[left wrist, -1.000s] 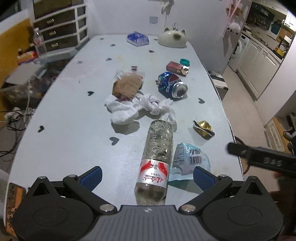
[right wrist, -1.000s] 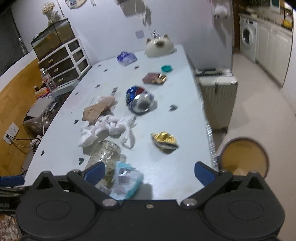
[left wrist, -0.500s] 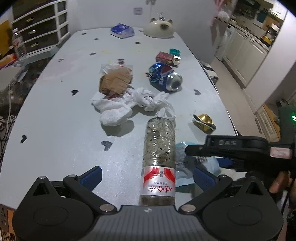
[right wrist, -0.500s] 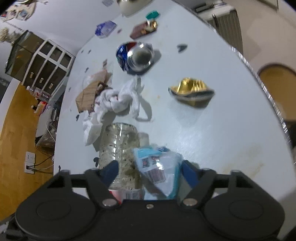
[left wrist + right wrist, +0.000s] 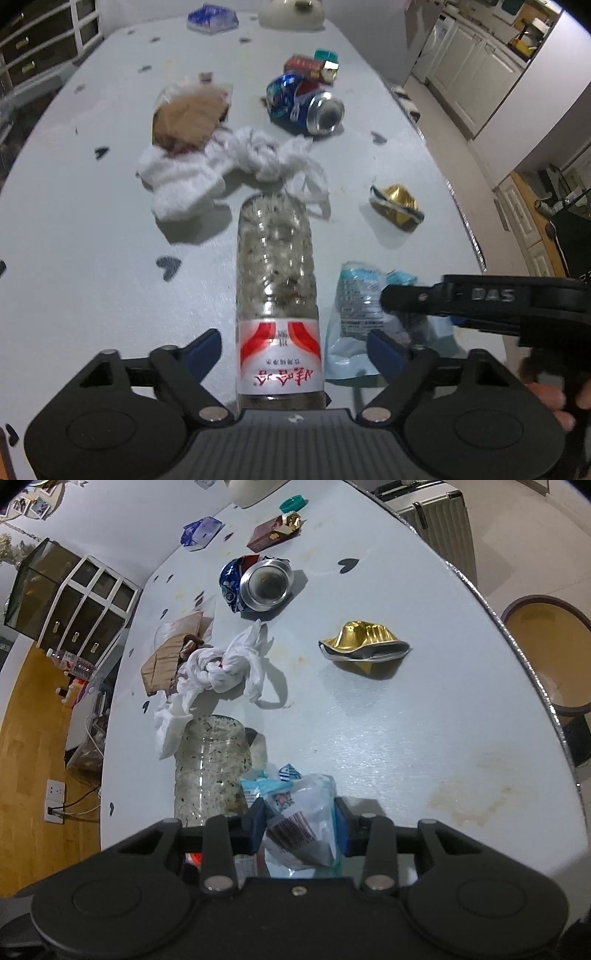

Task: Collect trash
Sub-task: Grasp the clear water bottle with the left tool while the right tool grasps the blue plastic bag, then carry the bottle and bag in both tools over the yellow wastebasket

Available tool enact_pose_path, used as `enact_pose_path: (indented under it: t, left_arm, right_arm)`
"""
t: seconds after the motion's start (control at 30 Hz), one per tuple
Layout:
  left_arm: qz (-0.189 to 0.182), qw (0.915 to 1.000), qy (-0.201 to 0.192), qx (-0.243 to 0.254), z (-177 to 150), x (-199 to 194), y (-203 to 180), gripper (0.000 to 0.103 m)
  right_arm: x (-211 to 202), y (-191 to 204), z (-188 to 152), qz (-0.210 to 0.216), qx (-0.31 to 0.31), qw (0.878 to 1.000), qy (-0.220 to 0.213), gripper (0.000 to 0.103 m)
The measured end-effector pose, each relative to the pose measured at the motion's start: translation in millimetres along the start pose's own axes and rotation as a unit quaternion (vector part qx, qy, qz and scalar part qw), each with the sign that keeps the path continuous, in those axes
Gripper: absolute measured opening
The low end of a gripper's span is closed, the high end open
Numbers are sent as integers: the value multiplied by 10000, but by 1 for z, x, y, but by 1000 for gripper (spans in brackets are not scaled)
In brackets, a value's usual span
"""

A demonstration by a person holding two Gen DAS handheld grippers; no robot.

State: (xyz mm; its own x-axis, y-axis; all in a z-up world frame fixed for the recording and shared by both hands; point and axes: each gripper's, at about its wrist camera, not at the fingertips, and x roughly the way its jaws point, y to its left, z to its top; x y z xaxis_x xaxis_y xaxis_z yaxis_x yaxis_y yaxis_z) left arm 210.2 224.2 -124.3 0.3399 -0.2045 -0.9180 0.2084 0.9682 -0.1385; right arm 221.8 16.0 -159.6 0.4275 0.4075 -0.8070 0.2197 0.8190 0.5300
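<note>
— What's changed in the last second?

— Both grippers have come down closer to the table (image 5: 92,229). The right gripper (image 5: 300,825) stood wide apart a second ago; its jaws have just been closing and are now clenched on the pale blue wrapper (image 5: 301,812), which bulges up between the blue pads. The left gripper (image 5: 295,350) has sunk over the plastic bottle (image 5: 277,295); its jaws have just been narrowing too, but the pads stand clear on either side of the red-and-white label, not pressing it.

— Where's the bottle lying?

— On its side on the table, base toward the knotted white bag (image 5: 229,162), label end between the left gripper's fingers. The wrapper is just beside it.

— Does one camera catch something the other misses?

— The left one shows the right gripper's black arm reaching across onto the wrapper, with fingers of a hand (image 5: 554,398) behind it. The right one shows a round brown bin (image 5: 546,657) on the floor past the table edge. Both show the crushed blue can (image 5: 255,581) and the gold foil cup (image 5: 364,640), untouched.
</note>
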Motion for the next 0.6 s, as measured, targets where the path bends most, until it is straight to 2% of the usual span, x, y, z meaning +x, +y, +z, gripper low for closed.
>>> enact_pose_path:
  t: [0.17,0.33,0.47,0.57,0.6]
  left_arm:
    - [117,9998,177,-63,-1,16,0,75]
    - [223,9993,279,-93,-1,25,3,60]
    - [181,9994,283,-100,-2,25,5,60]
    - [197,9994,287,-67,-2,26,4,60]
    - [201,9994,294,-47,-2,26,4,60]
  right_arm:
    - [-1,-2,0,60,-8,10000,-14,42]
    - [7,5,-2,191,-106,9996,151,47]
    - [18,9,-1,191,-56,9993,313,52]
    - [27,12,-1,248,-14,9987,455,63]
    - [28,13,-2,245,-25,9986,468,64]
